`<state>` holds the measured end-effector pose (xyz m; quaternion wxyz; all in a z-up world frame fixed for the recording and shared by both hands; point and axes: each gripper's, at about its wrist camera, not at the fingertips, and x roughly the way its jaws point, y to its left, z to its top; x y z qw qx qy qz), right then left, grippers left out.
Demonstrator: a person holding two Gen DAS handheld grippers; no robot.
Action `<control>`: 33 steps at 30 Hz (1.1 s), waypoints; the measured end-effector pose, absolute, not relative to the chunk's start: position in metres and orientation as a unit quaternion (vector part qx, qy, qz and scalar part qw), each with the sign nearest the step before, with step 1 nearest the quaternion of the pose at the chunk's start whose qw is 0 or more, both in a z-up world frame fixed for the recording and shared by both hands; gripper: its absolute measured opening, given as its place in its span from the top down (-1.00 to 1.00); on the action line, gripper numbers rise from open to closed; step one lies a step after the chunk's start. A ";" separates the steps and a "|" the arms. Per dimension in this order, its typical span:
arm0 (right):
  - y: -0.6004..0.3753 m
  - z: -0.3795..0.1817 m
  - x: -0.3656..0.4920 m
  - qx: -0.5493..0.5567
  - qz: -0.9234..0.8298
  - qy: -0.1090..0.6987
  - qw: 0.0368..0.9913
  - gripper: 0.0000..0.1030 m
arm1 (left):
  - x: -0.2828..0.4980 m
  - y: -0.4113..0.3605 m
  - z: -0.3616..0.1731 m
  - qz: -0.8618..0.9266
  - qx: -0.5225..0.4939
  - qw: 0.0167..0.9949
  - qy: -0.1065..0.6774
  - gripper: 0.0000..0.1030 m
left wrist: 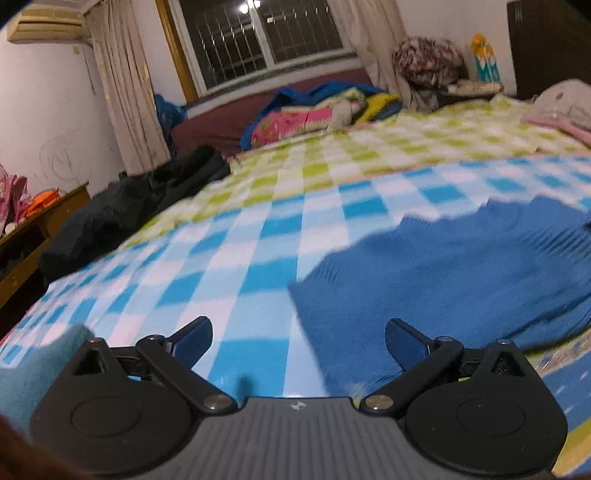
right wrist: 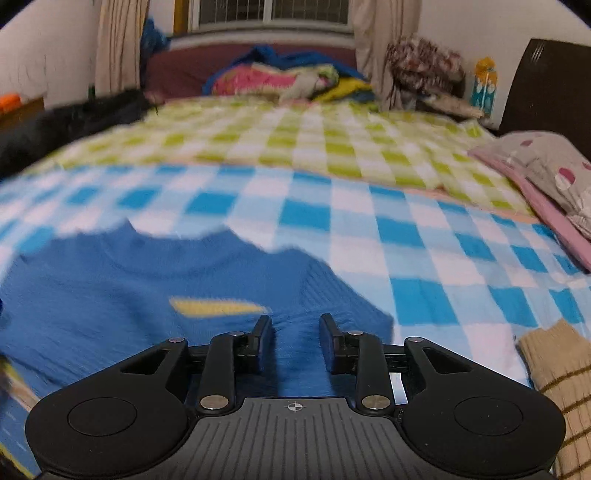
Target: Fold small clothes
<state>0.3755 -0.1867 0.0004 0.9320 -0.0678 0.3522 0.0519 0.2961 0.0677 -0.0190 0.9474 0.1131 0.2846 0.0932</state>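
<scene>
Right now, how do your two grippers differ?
The left gripper has its fingers spread wide, over the checked blanket beside the blue sweater. The right gripper has its fingers much closer, though still apart, with sweater fabric showing between them. Both are black, low over the bed, and appear to grip nothing.

Bedroom in a lived-in home. Large bed [right wrist: 332, 140] spread with a green-and-white checked cover and a blue-and-white checked blanket [right wrist: 424, 266]. Spotted pillow [right wrist: 554, 170] at the right edge. Heap of bright bedding [left wrist: 317, 110] piled at the far side below a barred window [left wrist: 258, 37], dark outside. Pale curtains [left wrist: 125, 85] either side. Wall air conditioner [left wrist: 44, 26] upper left. Wooden side table [left wrist: 44, 218] with clutter. Dark wardrobe [left wrist: 546, 48] in the corner.
</scene>
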 end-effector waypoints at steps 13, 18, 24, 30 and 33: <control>-0.217 0.018 0.339 0.026 0.039 0.344 0.938 0.40 | 0.247 0.095 -0.013 0.104 0.067 0.947 0.296 -1.00; -0.227 0.025 0.275 0.024 0.068 0.364 0.929 0.38 | 0.201 0.092 -0.013 0.079 0.061 0.945 0.311 -1.00; -0.246 0.019 0.207 0.053 0.079 0.398 0.913 0.37 | 0.143 0.087 -0.014 0.042 0.048 0.940 0.336 -1.00; -0.262 0.006 0.157 0.065 0.060 0.420 0.903 0.36 | 0.104 0.075 -0.024 0.022 0.051 0.932 0.357 -1.00; -0.271 0.001 0.138 0.083 0.059 0.424 0.900 0.36 | 0.095 0.073 -0.025 0.020 0.043 0.932 0.359 -1.00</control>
